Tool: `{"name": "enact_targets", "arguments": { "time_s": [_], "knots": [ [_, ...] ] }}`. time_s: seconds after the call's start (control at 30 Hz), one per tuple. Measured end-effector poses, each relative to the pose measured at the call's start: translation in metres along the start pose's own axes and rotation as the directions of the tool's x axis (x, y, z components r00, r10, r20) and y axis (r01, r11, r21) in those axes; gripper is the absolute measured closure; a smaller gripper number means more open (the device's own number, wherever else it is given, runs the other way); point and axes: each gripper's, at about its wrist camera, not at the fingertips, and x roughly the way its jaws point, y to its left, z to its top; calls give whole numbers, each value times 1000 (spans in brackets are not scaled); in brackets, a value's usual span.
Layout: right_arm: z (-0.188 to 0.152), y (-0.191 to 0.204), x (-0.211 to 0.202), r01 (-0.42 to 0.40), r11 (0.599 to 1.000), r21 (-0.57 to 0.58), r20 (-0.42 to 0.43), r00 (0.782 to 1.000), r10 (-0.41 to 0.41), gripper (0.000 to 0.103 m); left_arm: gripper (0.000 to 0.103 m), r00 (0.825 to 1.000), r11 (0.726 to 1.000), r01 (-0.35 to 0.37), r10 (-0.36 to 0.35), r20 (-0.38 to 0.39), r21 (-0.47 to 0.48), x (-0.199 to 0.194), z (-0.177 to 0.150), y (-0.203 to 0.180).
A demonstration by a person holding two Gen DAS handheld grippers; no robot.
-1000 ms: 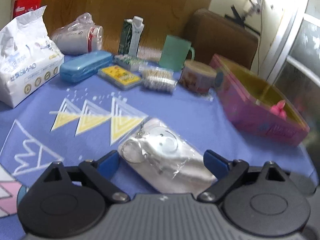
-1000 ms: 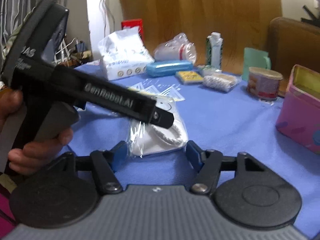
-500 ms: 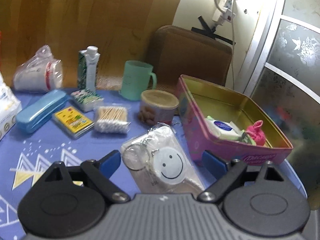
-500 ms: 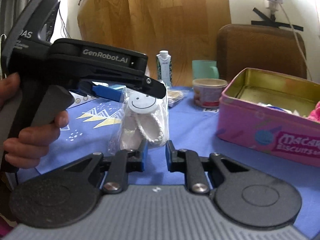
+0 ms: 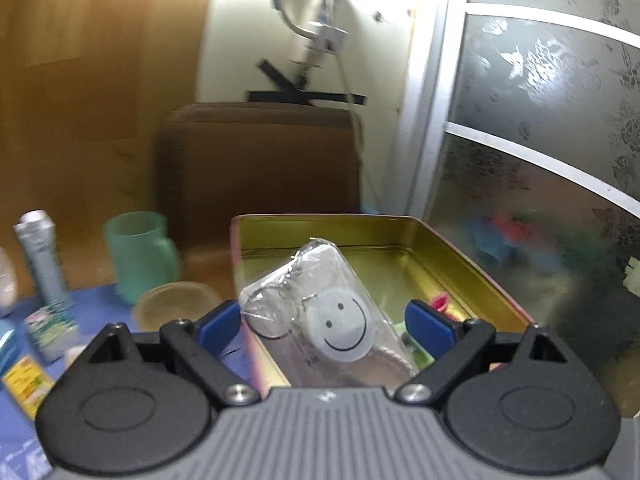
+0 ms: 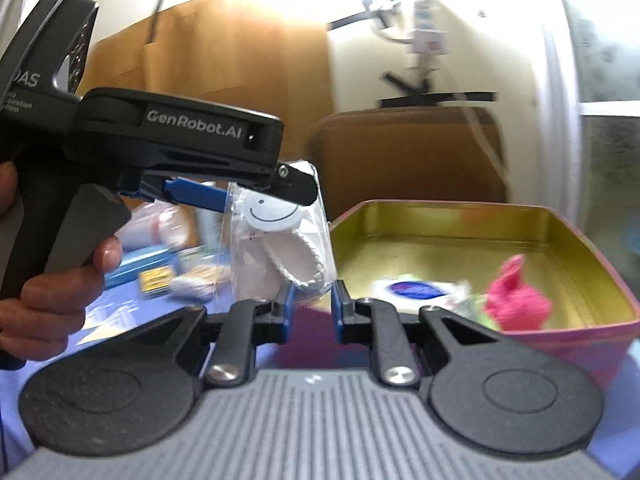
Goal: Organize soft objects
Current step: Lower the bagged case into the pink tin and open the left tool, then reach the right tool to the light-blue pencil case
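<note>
A clear plastic bag with a white soft pouch and a smiley-face tag (image 5: pixel 336 320) hangs in the air over the near left corner of the pink tin box with a gold inside (image 5: pixel 400 248). My right gripper (image 6: pixel 313 304) is shut on the bag's (image 6: pixel 280 248) lower end. My left gripper (image 5: pixel 324 320) has its blue pads wide apart on either side of the bag; the right wrist view shows the bag's top edge under its body (image 6: pixel 180 132). The tin (image 6: pixel 480 232) holds a pink soft item (image 6: pixel 516 292) and a white packet with a blue label (image 6: pixel 416 288).
A green mug (image 5: pixel 138 256), a round tan-lidded tub (image 5: pixel 176 304), a carton (image 5: pixel 40 256) and small packets stand on the blue tablecloth left of the tin. A brown chair back (image 5: pixel 260 160) is behind the table. A glass door (image 5: pixel 540 160) is on the right.
Both grippers have lifted the bag and carried it right, from beside the tin to above its near corner. The right gripper stays shut on the bag's lower end.
</note>
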Motion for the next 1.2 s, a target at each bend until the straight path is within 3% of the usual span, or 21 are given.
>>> {"name": "enact_targets", "arguments": {
  "time_s": [0.17,0.3,0.4,0.53,0.8,0.97,1.1,1.17,1.2],
  "knots": [
    [-1,-33,10,114,993,44,10,993,-114,79,10,1000,998,-12,13,-19,55,50,9,-22],
    [-6,-51,30,299,953,49,24,953,-301,74,10,997,997,-62,64,-39,53,66,5,-27],
    [-12,-62,26,285,952,110,27,957,-290,74,10,997,998,-52,53,-49,27,61,-2,-19],
    [-15,-59,21,276,956,98,31,959,-281,74,10,997,998,-63,63,-51,-2,41,-15,-5],
    [-6,-20,12,196,979,55,65,978,-199,71,9,992,987,-128,127,-15,-102,-36,-64,65],
    [1,21,17,80,997,-10,55,995,-80,71,8,957,940,-290,284,-58,-183,-77,-102,136],
    [7,59,36,-67,997,-34,-16,998,66,71,8,889,853,-459,441,-124,-250,-109,-134,195],
    [10,77,53,-160,987,-10,-78,984,159,70,9,860,814,-508,496,-116,-282,-130,-148,213],
    [13,86,64,-201,980,11,-108,974,201,67,9,854,795,-513,510,-102,-325,-142,-153,221]
  ]
}}
